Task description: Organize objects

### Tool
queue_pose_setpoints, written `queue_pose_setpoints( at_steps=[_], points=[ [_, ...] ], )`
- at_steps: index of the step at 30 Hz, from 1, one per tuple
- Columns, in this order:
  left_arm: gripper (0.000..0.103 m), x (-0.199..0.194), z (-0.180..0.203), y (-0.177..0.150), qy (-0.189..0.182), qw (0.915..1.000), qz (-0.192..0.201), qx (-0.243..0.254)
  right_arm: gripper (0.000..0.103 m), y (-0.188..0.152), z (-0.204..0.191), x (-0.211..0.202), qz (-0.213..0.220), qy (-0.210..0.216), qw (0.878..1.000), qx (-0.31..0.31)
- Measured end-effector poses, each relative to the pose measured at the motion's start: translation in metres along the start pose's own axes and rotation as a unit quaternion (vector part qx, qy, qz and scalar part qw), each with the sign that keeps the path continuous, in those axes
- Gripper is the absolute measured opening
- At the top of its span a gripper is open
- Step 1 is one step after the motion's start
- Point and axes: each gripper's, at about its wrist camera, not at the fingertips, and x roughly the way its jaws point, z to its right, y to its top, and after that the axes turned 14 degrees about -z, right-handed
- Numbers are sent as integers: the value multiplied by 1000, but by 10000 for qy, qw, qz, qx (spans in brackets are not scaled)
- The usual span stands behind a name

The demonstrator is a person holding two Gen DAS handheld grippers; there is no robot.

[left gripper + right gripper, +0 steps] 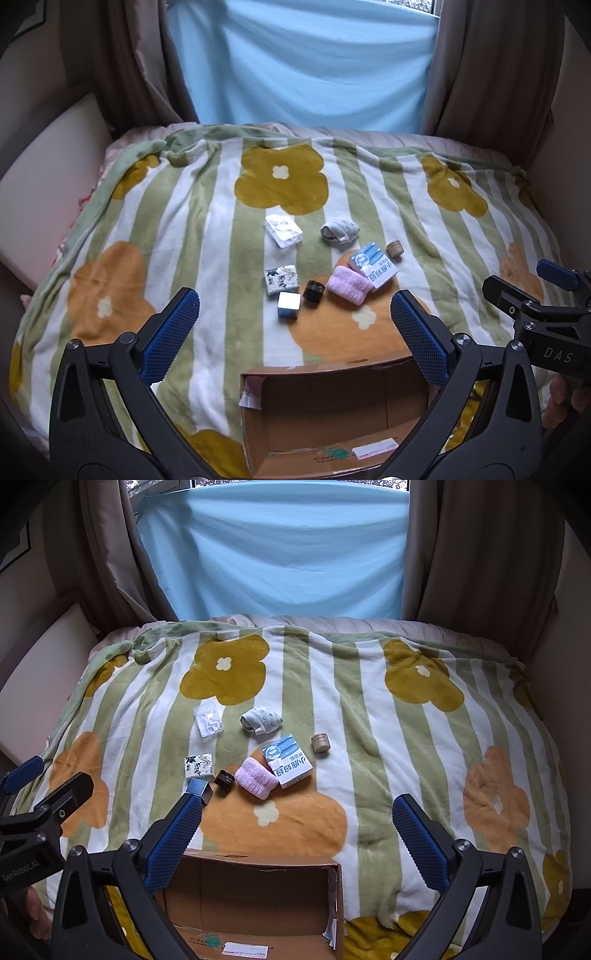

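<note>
**Both grippers poised wide over a box and a scatter of small items**

The left gripper (295, 332) hovers above the near edge of the bed with its two black arms spread wide, the blue cross-hatched pads (170, 332) far apart and nothing between them. The right gripper (297, 821) hangs level beside it in the same pose, jaws released and empty; its dark frame also shows at the right edge of the left wrist view.

Beneath both lies an open brown corrugated cardboard box (332, 410), its flaps up and its inside bare apart from a printed label on the bottom flap. It rests on a plush fleece blanket with green and white stripes and large yellow and orange flowers (207, 236).

The things to organize sit grouped on the blanket beyond the box. A shiny silver cube (289, 305) lies nearest, just beside a small black cylindrical object (313, 291). A soft pink rolled towel (350, 285) touches a white and blue printed carton (373, 266). A flat packet with a black and white floral print (281, 279) lies left of the black cylinder. Farther back are a clear plastic blister pack (283, 230), a bundled grey-white patterned sock (340, 229) and a small tan cardboard cylinder (394, 249), each apart from the others.
</note>
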Motion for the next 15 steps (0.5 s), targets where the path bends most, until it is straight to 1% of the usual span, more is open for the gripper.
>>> queue_pose_setpoints(
  at_steps=[15],
  points=[
    [103, 0, 0, 2, -71, 10000, -4, -27, 102, 2, 1, -3, 15, 14, 10000, 66]
  ],
)
